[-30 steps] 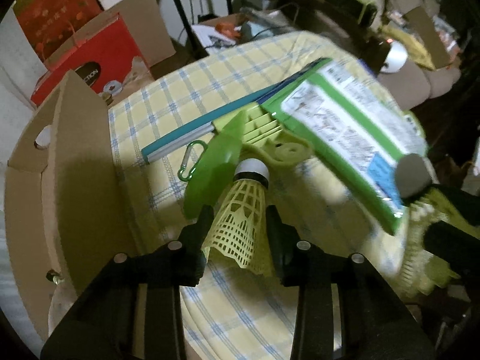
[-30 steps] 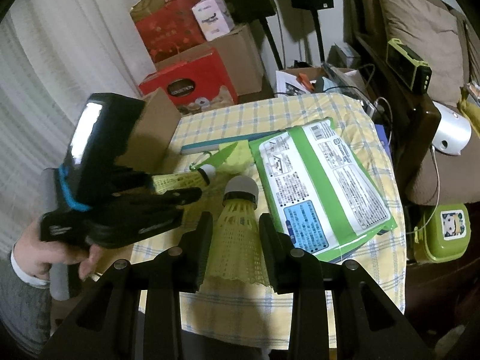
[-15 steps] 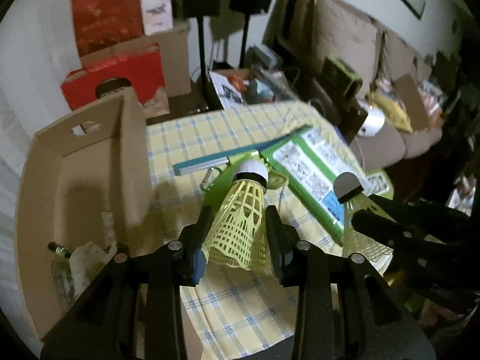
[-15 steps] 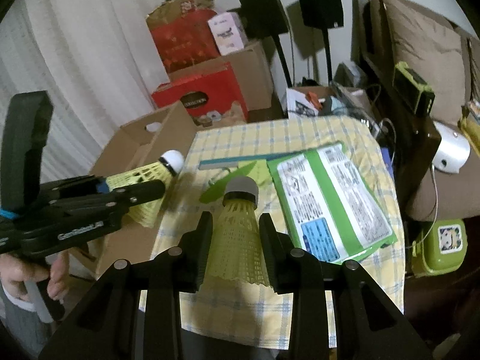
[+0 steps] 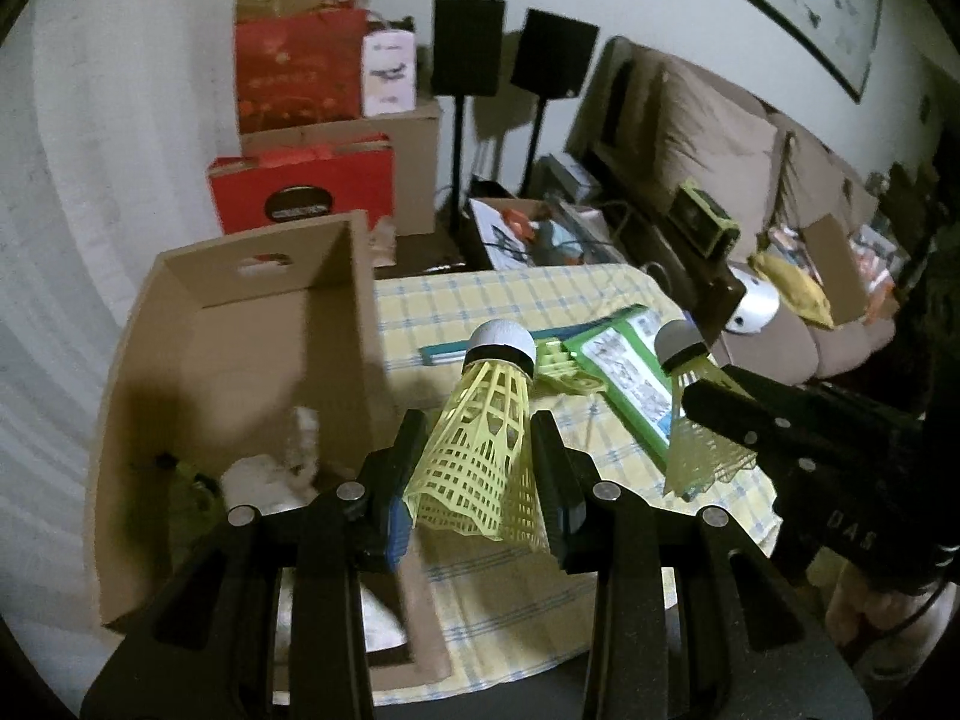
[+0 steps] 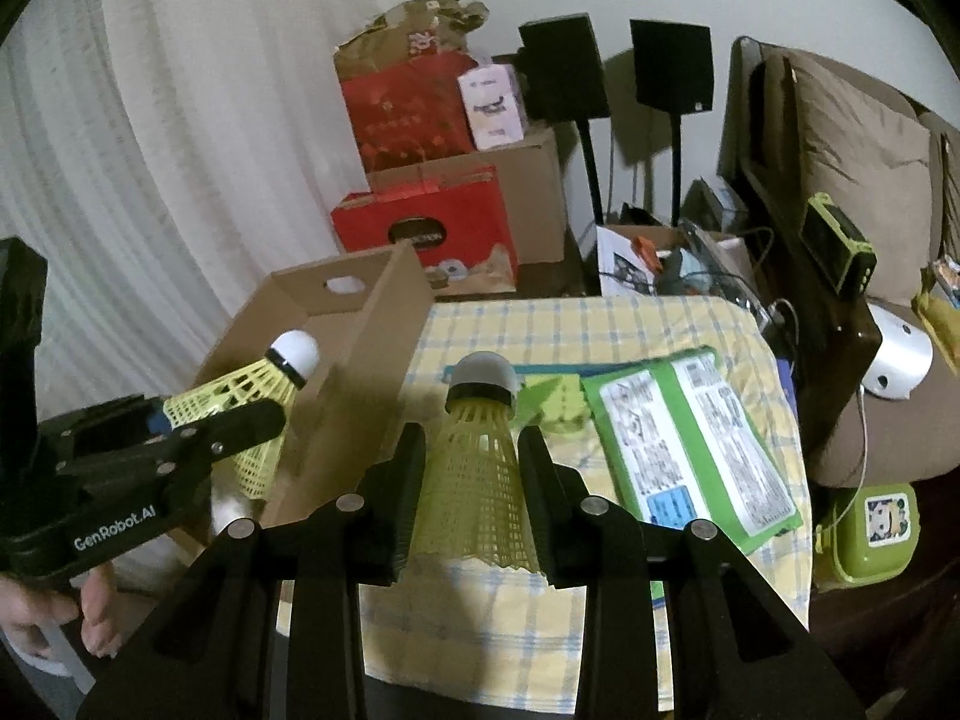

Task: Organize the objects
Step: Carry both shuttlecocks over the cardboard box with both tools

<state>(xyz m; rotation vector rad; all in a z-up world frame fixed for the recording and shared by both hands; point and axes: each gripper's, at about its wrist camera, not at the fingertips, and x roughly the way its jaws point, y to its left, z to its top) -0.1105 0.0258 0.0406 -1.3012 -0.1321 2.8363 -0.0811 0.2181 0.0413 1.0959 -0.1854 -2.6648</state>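
Tabletop [image 6: 600,330], yellow-and-blue checked cloth, fills the centre of both views. Open cardboard box [image 5: 252,372] sits at its 9 o'clock edge, hand-hole in the far wall; something white and a dark item lie on its floor, too blurred to name.

Green-bordered printed packet [image 6: 690,444] lies flat at about 3 o'clock on the tabletop. A teal strip [image 5: 444,353] and a pale green plastic piece [image 5: 561,369] sit just beside the packet's 9 o'clock edge, touching or overlapping it; can't tell which.

Left gripper [image 5: 480,468]: jaws partly closed, pads pressed on both sides of the skirt of a yellow mesh shuttlecock with white cap [image 5: 480,438], cap pointing away from the camera. In the right wrist view that gripper [image 6: 234,420] shows at 9 o'clock, its shuttlecock lined up with the open box, off the tabletop. A hand [image 6: 66,618] grips its handle at 8 o'clock.

Right gripper [image 6: 471,480]: jaws partly closed the same way, clamping the skirt of a yellow shuttlecock with grey cap [image 6: 477,456], held in the air over the near tabletop edge. In the left wrist view it shows at 3 o'clock, over the packet.
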